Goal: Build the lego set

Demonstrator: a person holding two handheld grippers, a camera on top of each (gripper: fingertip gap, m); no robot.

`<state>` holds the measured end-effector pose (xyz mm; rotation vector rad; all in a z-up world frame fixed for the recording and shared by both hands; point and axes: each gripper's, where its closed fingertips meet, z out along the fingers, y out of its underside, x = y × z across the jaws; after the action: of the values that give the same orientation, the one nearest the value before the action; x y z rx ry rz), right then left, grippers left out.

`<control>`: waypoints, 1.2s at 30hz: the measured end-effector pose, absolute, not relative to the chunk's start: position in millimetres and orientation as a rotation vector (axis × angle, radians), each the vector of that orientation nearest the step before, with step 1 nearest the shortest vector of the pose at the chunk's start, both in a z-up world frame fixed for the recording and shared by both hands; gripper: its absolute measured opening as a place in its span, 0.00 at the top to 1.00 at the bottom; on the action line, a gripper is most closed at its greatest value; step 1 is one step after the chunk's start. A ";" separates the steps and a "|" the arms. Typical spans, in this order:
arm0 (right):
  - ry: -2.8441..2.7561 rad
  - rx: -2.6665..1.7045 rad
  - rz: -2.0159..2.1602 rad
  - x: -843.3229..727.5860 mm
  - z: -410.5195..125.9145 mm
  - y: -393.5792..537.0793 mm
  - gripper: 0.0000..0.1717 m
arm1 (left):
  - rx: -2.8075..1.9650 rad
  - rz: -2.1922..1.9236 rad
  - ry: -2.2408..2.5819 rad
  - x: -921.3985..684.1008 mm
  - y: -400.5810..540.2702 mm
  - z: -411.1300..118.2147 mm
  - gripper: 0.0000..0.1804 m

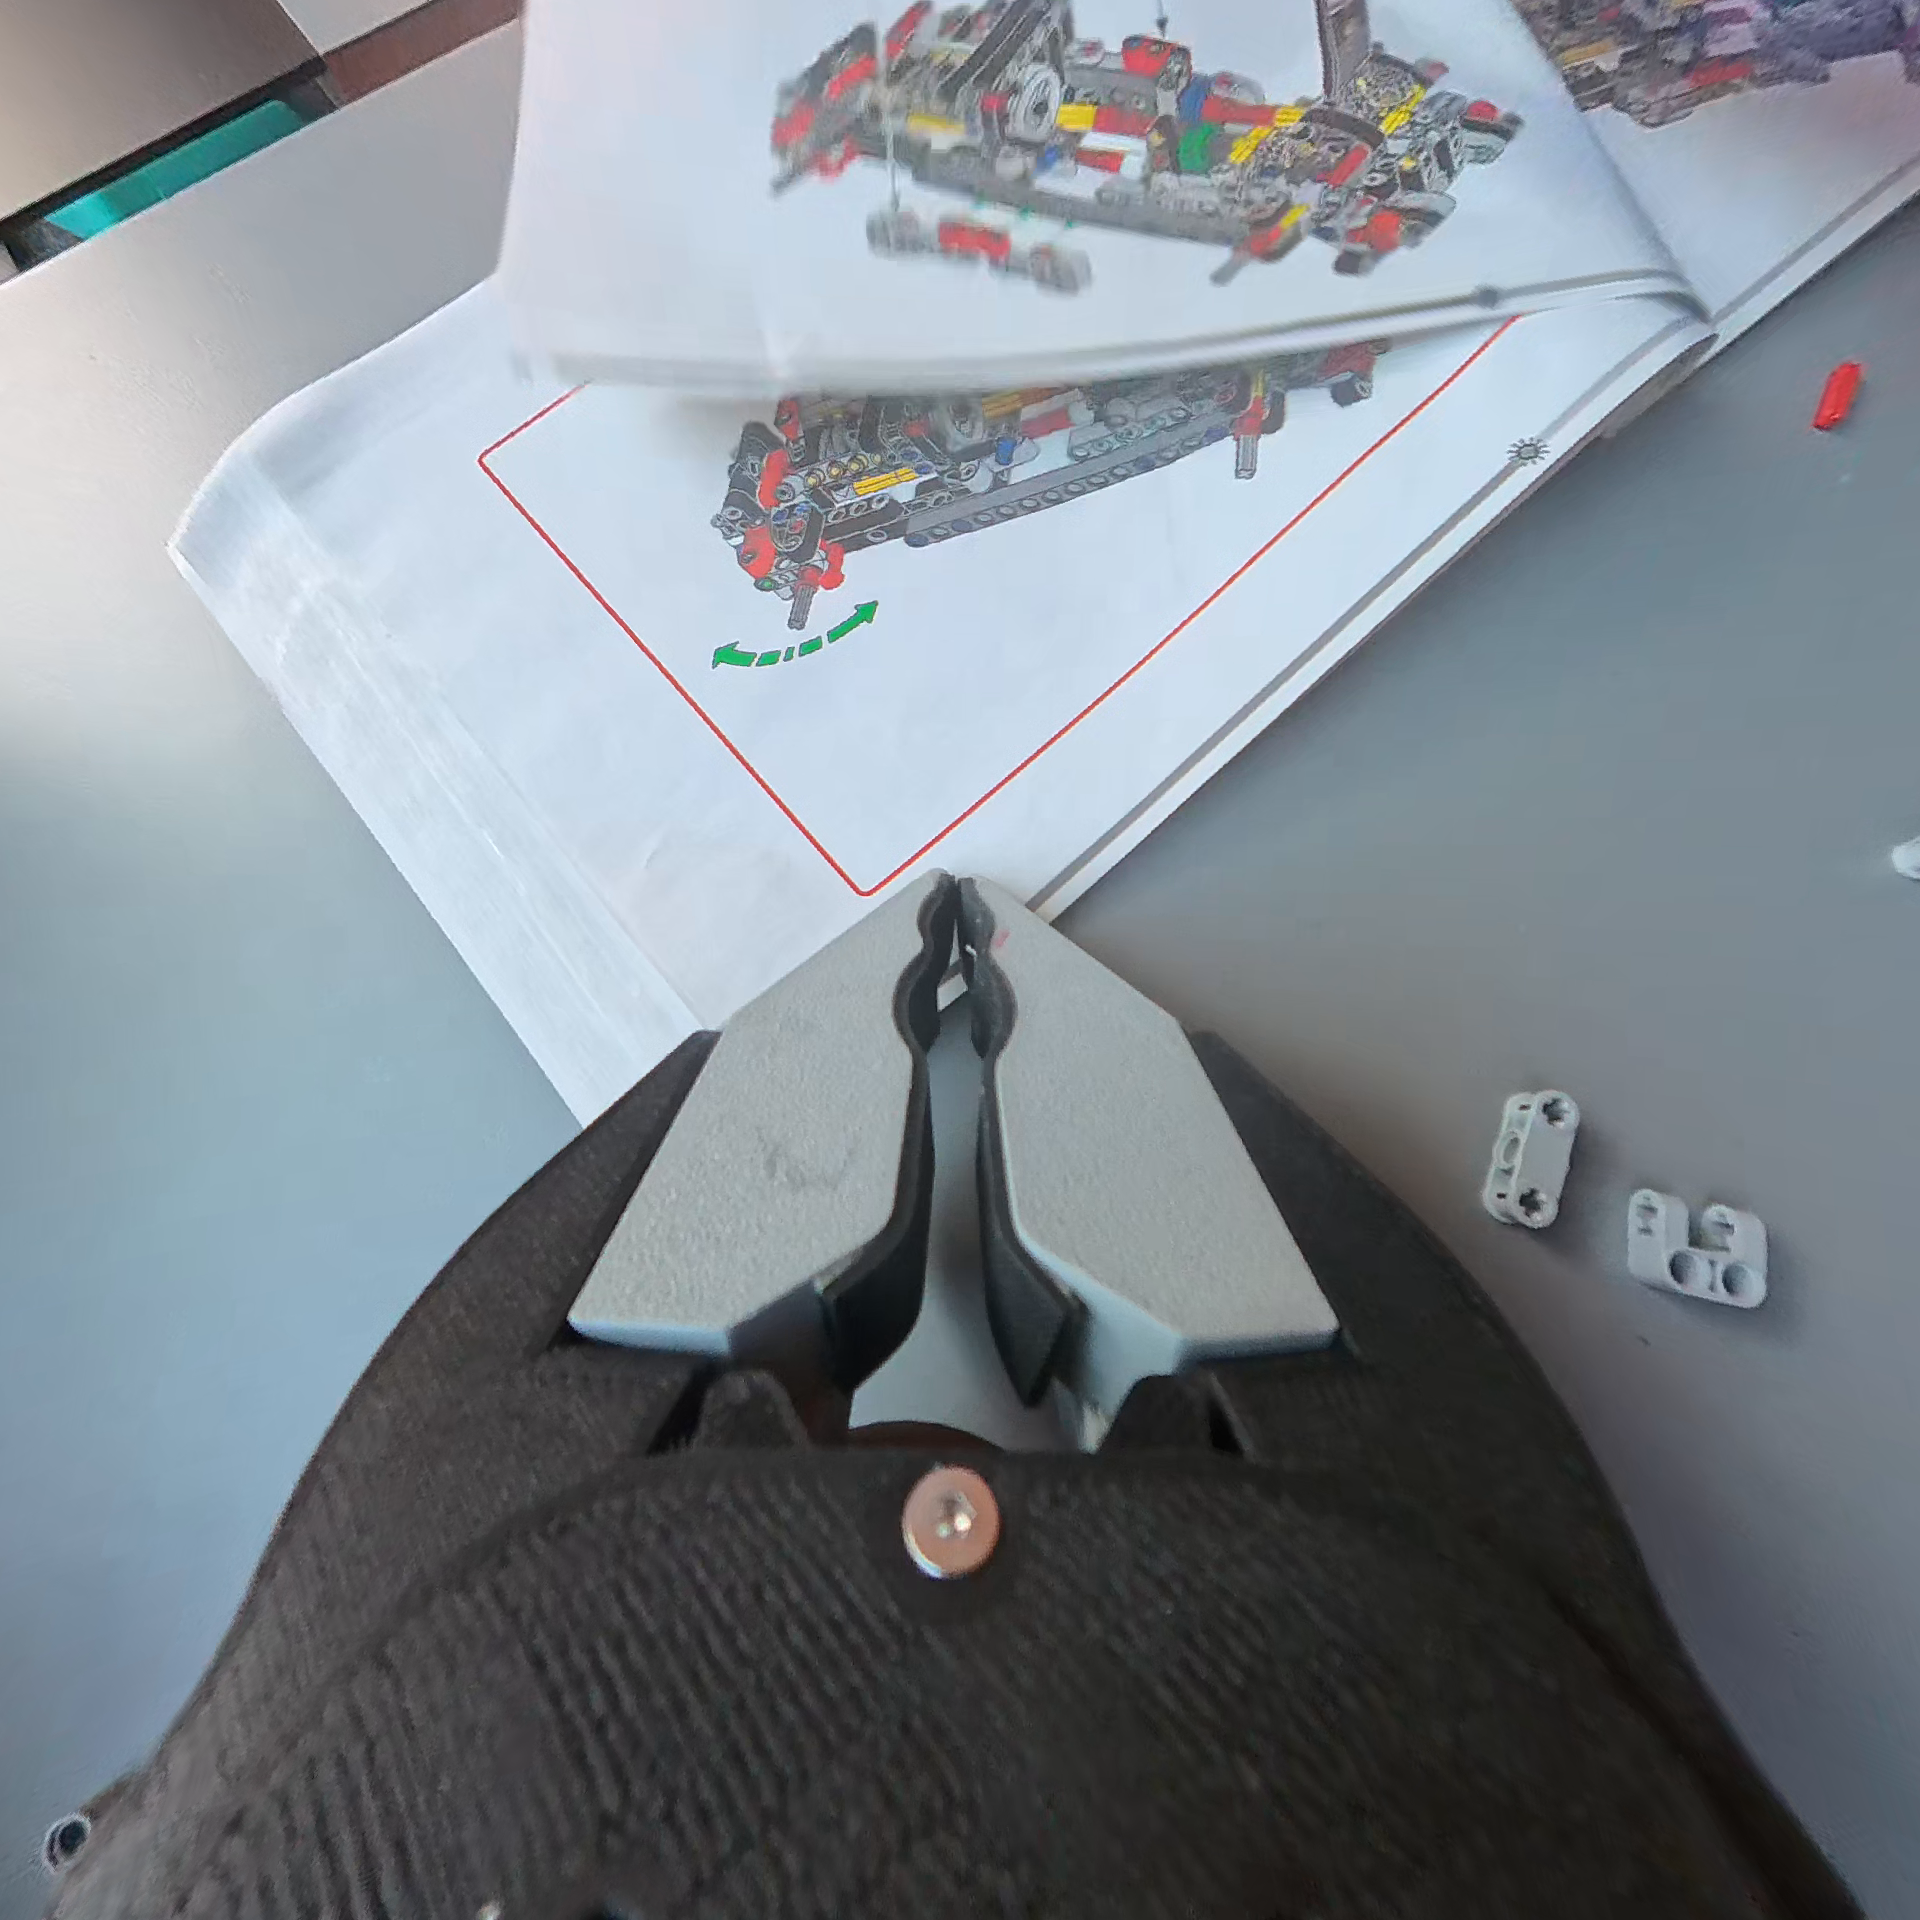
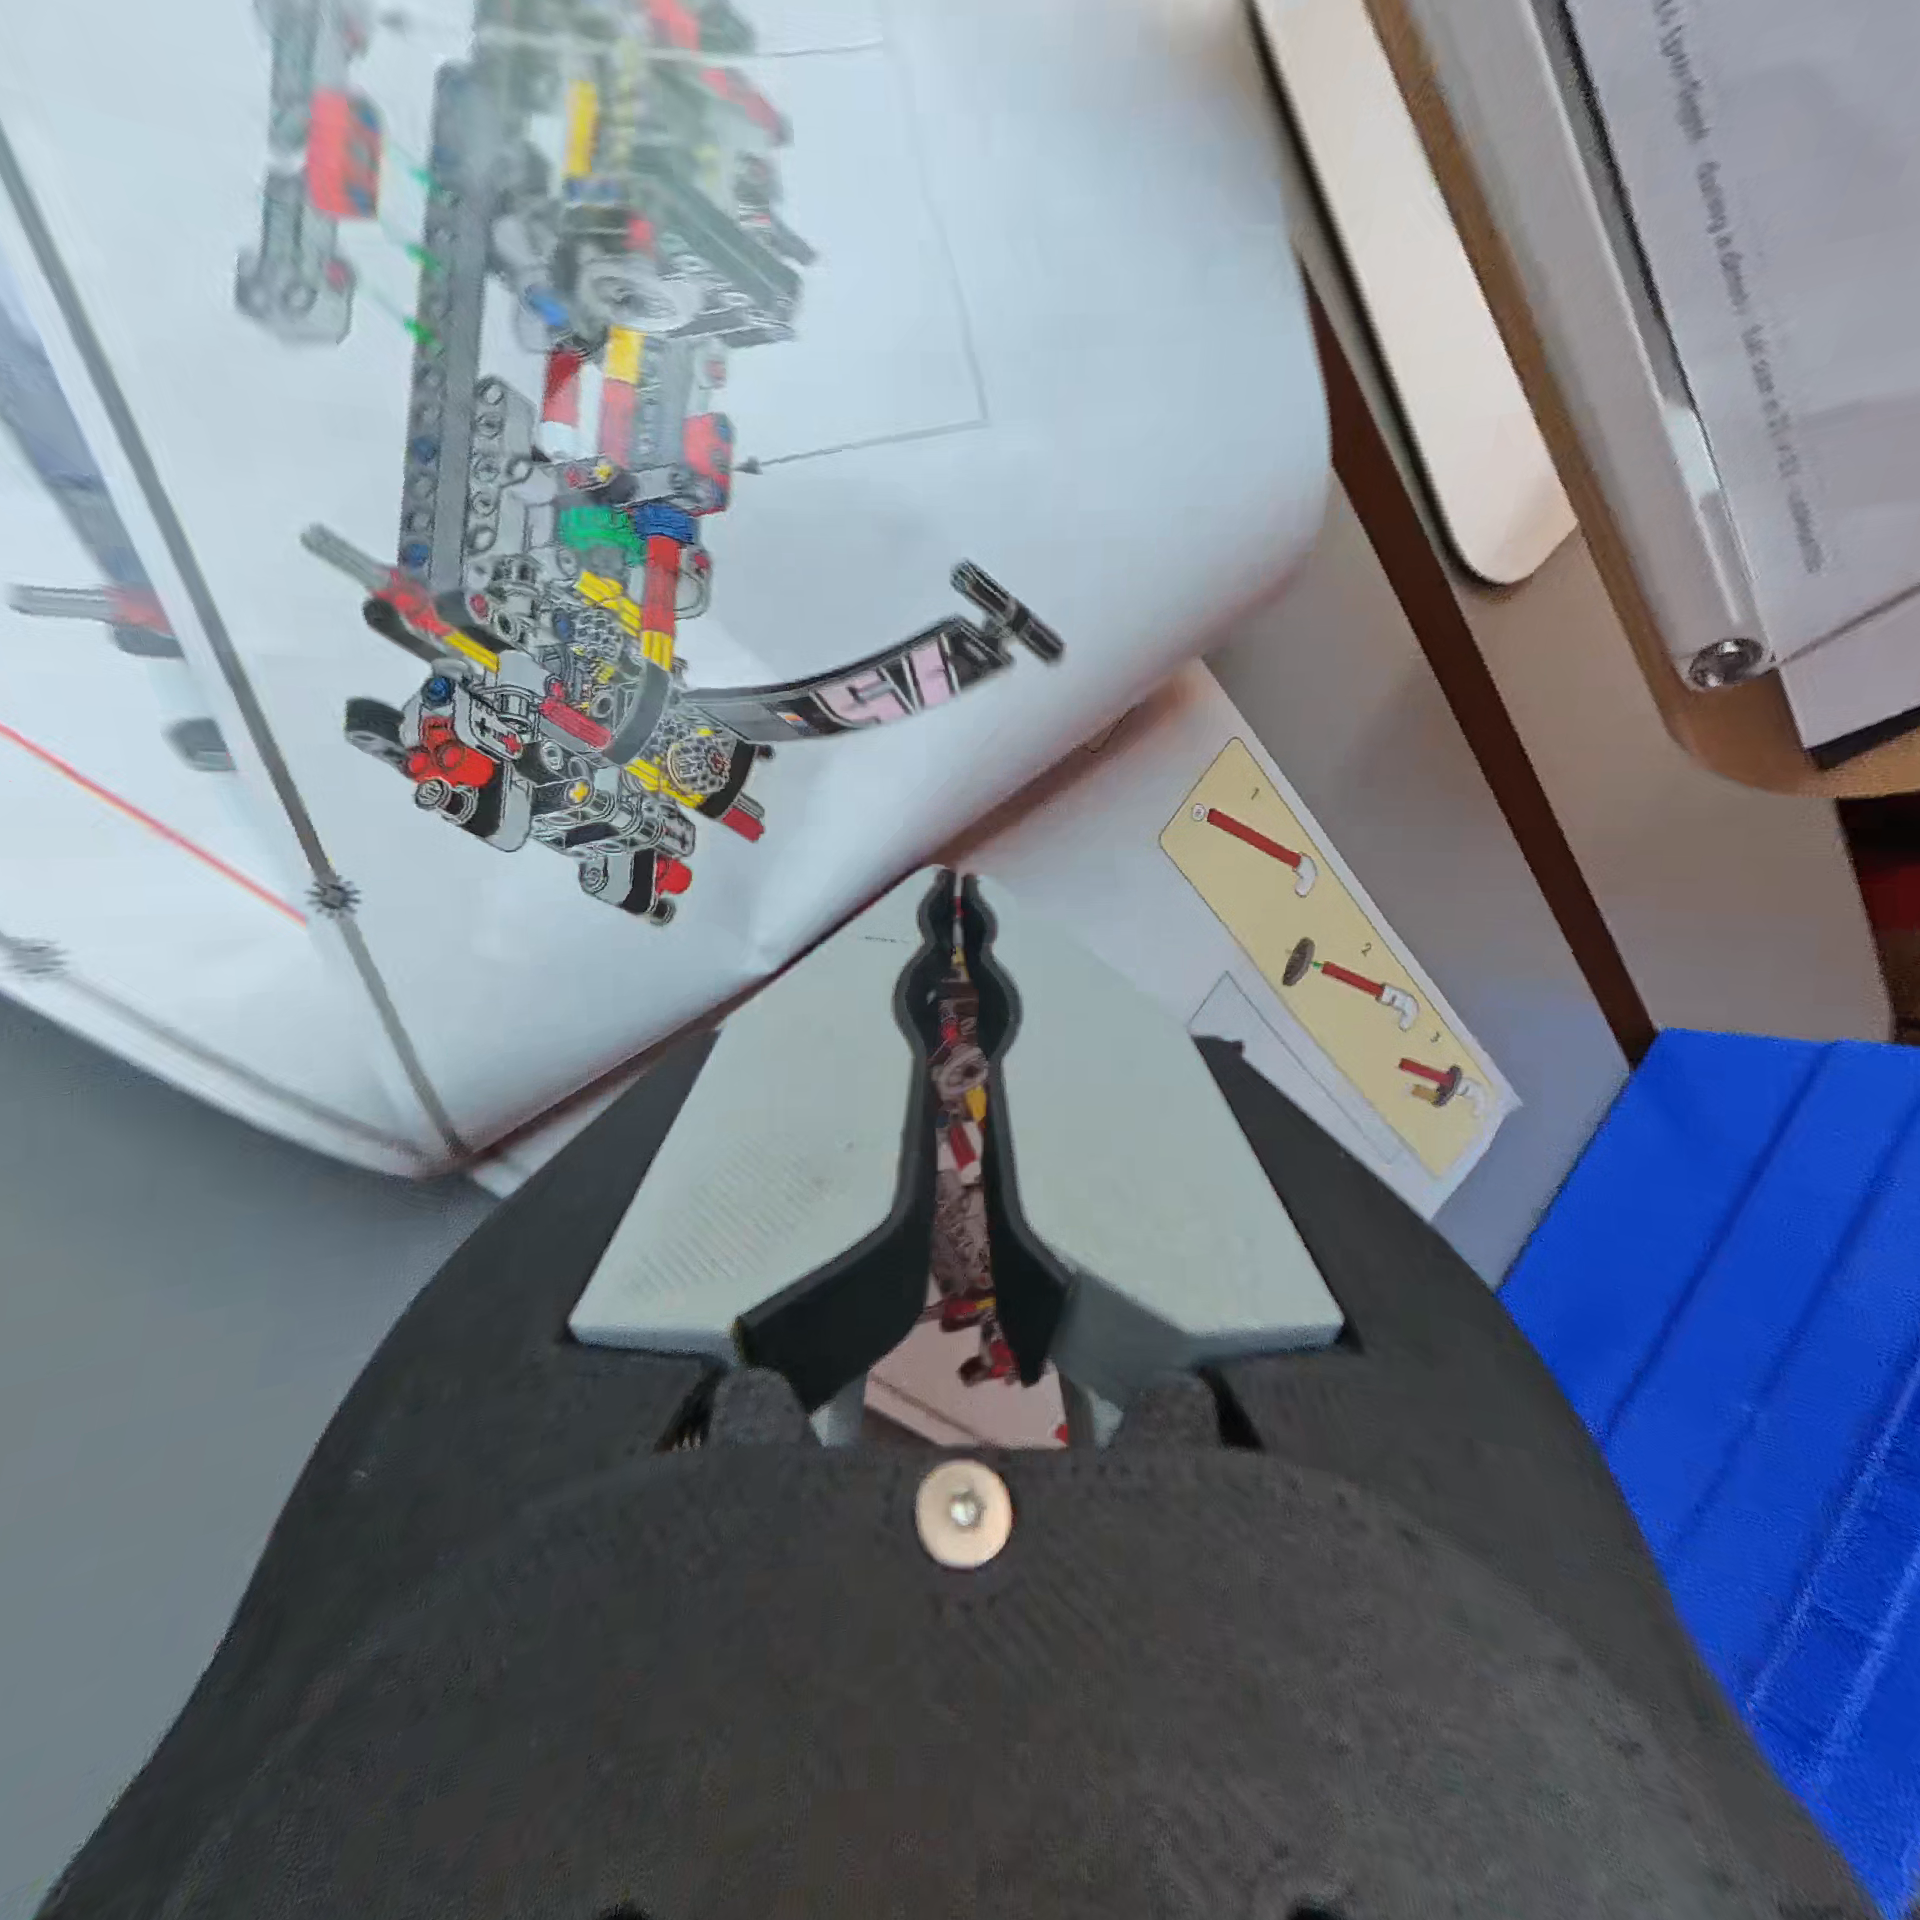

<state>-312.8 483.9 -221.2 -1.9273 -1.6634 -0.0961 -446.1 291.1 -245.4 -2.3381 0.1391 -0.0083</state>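
An open instruction booklet (image 1: 935,727) with printed pictures of a brick model lies on the grey table (image 1: 1507,779). My left gripper (image 1: 954,888) is shut, and its tips sit over the booklet's near corner. I see nothing gripped between its pads. My right gripper (image 2: 956,883) is shut on the edge of one page (image 2: 935,312) and holds it curled up off the booklet. Print shows through the slot between its fingers. The same lifted page (image 1: 727,208) shows blurred at the top of the left wrist view. Under it lies a page with a yellow panel (image 2: 1340,956).
Two small grey bricks (image 1: 1527,1158) (image 1: 1696,1259) lie on the table right of my left gripper. A small red piece (image 1: 1837,395) lies farther off. A blue bin (image 2: 1766,1351) stands at the right. A white board (image 2: 1423,312) and a wooden edge are behind it. The gap from one gripper's tips to the other's is roughly 25 centimeters.
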 end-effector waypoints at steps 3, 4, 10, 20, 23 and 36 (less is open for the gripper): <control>-1.540 -1.987 0.287 -338.6 -200.1 434.4 0.85 | -2.341 0.021 0.156 -445.9 290.8 -245.4 1.00; -1.515 -1.951 0.442 -354.9 -193.5 408.8 0.81 | -2.338 0.022 0.156 -445.9 290.8 -245.4 1.00; -1.545 -1.743 0.376 -409.5 -207.9 359.3 0.55 | -2.325 -0.006 0.126 -445.9 290.8 -245.2 1.00; -1.435 -1.975 0.301 -378.6 -241.6 412.7 0.60 | -2.326 0.010 0.124 -445.8 290.8 -245.2 1.00; -1.472 -1.969 0.370 -372.9 -243.8 413.1 0.82 | -2.327 0.012 0.128 -445.8 290.9 -245.3 1.00; -1.342 -1.983 0.607 -340.9 -200.9 428.6 1.00 | -2.327 0.013 0.129 -445.6 290.8 -245.4 1.00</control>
<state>-340.9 428.6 -200.9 -1.9834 -1.3424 0.6067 -445.6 290.8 -245.4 -2.3267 0.1291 0.0131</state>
